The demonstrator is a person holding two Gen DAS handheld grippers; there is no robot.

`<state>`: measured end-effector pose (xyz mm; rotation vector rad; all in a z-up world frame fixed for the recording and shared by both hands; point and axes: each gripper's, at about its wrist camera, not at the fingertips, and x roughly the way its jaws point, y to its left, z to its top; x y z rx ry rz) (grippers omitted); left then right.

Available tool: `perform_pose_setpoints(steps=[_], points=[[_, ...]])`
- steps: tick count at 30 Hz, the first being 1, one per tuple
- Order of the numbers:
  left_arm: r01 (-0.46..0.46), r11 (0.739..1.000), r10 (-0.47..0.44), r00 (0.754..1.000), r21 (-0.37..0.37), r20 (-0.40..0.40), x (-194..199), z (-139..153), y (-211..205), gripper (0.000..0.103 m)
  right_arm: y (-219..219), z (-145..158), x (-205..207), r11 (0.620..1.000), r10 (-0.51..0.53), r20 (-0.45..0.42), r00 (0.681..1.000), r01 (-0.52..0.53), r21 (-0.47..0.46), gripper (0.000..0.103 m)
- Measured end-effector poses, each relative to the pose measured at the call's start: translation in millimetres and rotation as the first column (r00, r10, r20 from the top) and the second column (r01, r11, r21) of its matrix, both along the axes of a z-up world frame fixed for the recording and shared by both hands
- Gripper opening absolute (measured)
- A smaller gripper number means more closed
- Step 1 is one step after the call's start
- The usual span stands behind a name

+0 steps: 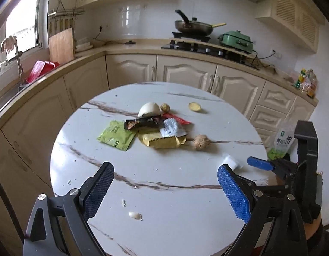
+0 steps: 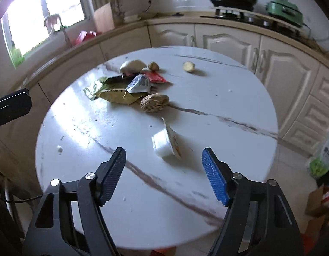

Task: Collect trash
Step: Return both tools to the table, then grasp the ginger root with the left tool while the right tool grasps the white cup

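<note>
Several bits of trash lie on the round marble table (image 1: 143,192): a heap of wrappers (image 1: 147,132) near the middle, with a green packet (image 1: 116,135) and a yellow packet (image 1: 162,140), a walnut (image 1: 200,141) just beside them, an eggshell (image 1: 149,109) at the far side, and a small white plastic cup (image 2: 164,144) tipped over nearer the front edge.

Both tools hover over the near side of the table with nothing in them. The left gripper (image 1: 164,187) has its fingers spread wide, and so does the right gripper (image 2: 163,170), which points at the cup lying just ahead of its fingertips.

I judge the step in hand to be the reach for the first piece, most likely that cup. The next move calls for lowering the right fingers to either side of the cup and closing gently, since the thin plastic may crush or skid on the smooth top. No bin shows in either view.
</note>
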<state>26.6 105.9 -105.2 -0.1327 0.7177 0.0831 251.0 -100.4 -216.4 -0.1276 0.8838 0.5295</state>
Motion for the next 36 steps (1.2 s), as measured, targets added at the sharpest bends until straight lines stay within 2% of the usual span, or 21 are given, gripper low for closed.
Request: perform_pose_setpoints(steps=[3, 5, 7, 8, 9, 20, 26, 27, 30, 32, 34, 36], points=[[0.010, 1.000, -0.010, 1.000, -0.005, -0.023, 8.3, -2.0, -0.7, 0.096, 4.6, -6.5, 6.8, 1.000, 0.017, -0.013, 1.000, -0.018, -0.021, 0.052], [0.019, 1.000, -0.019, 0.999, -0.003, -0.040, 29.1, -0.7, 1.7, 0.096, 4.4, -9.4, 9.2, 0.999, 0.027, -0.017, 0.999, -0.028, -0.030, 0.045], [0.029, 1.000, -0.029, 0.998, 0.003, -0.054, 46.7, -1.1, -1.8, 0.096, 4.8, -13.9, 14.4, 0.998, 0.047, -0.028, 0.998, -0.048, -0.035, 0.027], [0.034, 0.999, -0.034, 0.998, 0.002, -0.061, 77.4, -1.4, -4.8, 0.096, 4.8, -14.6, 15.2, 0.998, 0.054, -0.025, 0.998, -0.055, -0.039, 0.027], [0.042, 0.999, -0.042, 0.997, 0.002, -0.067, 90.8, -2.5, -13.0, 0.096, 3.1, -14.0, 15.3, 0.997, 0.063, -0.016, 0.998, -0.063, -0.033, 0.025], [0.094, 0.995, -0.087, 0.985, 0.042, -0.146, 189.2, -34.8, -66.7, 0.096, -49.5, 2.1, 37.5, 0.997, -0.009, 0.025, 1.000, 0.007, 0.077, 0.022], [0.109, 0.993, -0.099, 0.973, 0.038, -0.207, 242.7, -59.3, -82.5, 0.091, -68.2, -4.6, 53.6, 0.992, -0.023, 0.016, 1.000, 0.021, 0.128, 0.021], [0.097, 0.994, -0.084, 0.977, 0.056, -0.197, 250.8, -61.4, -83.7, 0.091, -69.9, -5.8, 55.8, 0.991, -0.022, 0.014, 1.000, 0.020, 0.133, 0.021], [0.100, 0.993, -0.084, 0.976, 0.070, -0.200, 270.1, -67.0, -87.8, 0.084, -71.9, -10.9, 60.1, 0.989, -0.020, 0.009, 1.000, 0.018, 0.146, 0.021], [0.096, 0.992, -0.079, 0.978, 0.081, -0.194, 277.2, -70.6, -89.2, 0.073, -72.0, -13.3, 61.2, 0.989, -0.019, 0.013, 1.000, 0.017, 0.147, 0.021], [0.105, 0.991, -0.087, 0.978, 0.087, -0.190, 282.6, -75.8, -92.2, 0.054, -72.6, -15.0, 62.2, 0.987, -0.016, 0.009, 1.000, 0.015, 0.160, 0.021], [0.123, 0.991, -0.110, 0.973, 0.050, -0.203, 288.6, -82.5, -92.3, 0.046, -71.6, -15.3, 62.6, 0.987, -0.013, 0.010, 1.000, 0.011, 0.162, 0.021]])
